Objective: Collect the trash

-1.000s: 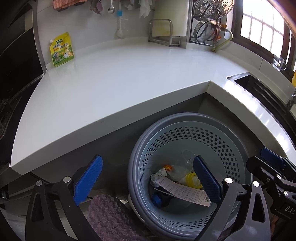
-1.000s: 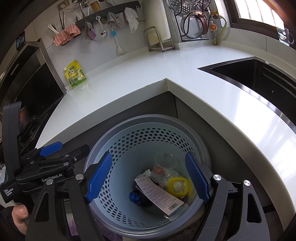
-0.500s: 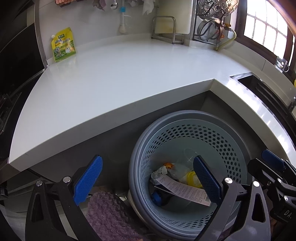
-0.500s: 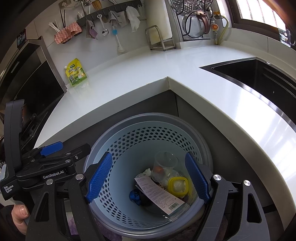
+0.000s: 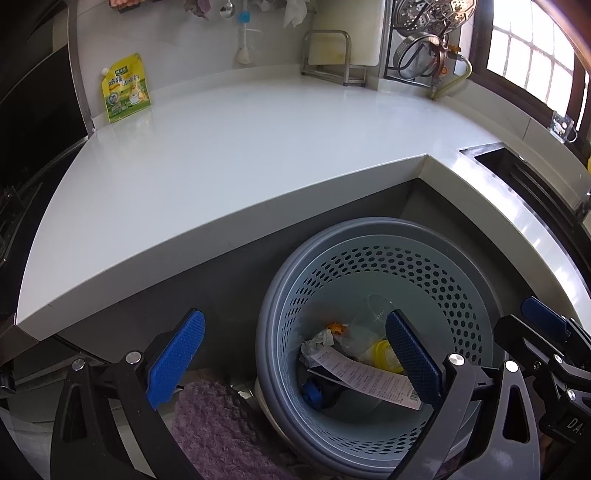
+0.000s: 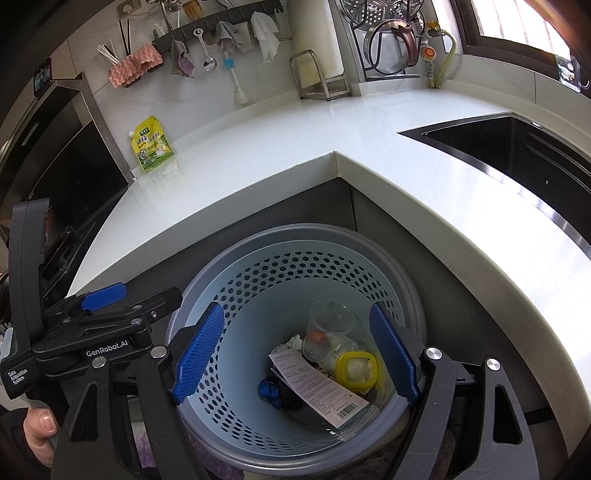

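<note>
Both wrist cameras looked steeply down from above a perforated waste basket (image 5: 436, 280) that stood on the floor in the inner corner of the white counter (image 5: 229, 155). The left view sat to the left of the basket, which filled its lower right. The right view hung almost straight over the basket (image 6: 258, 288), close, with the sink (image 6: 517, 147) beyond it to the right. Both shared the basket, the counter and a yellow pouch (image 5: 125, 88) against the far wall

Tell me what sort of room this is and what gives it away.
A home kitchen, most likely. A white L-shaped countertop holds a dark recessed sink, and a wall rail of hung spoons, brush and cloths runs above it. A perforated grey-blue plastic bin stands on the floor below.
</note>
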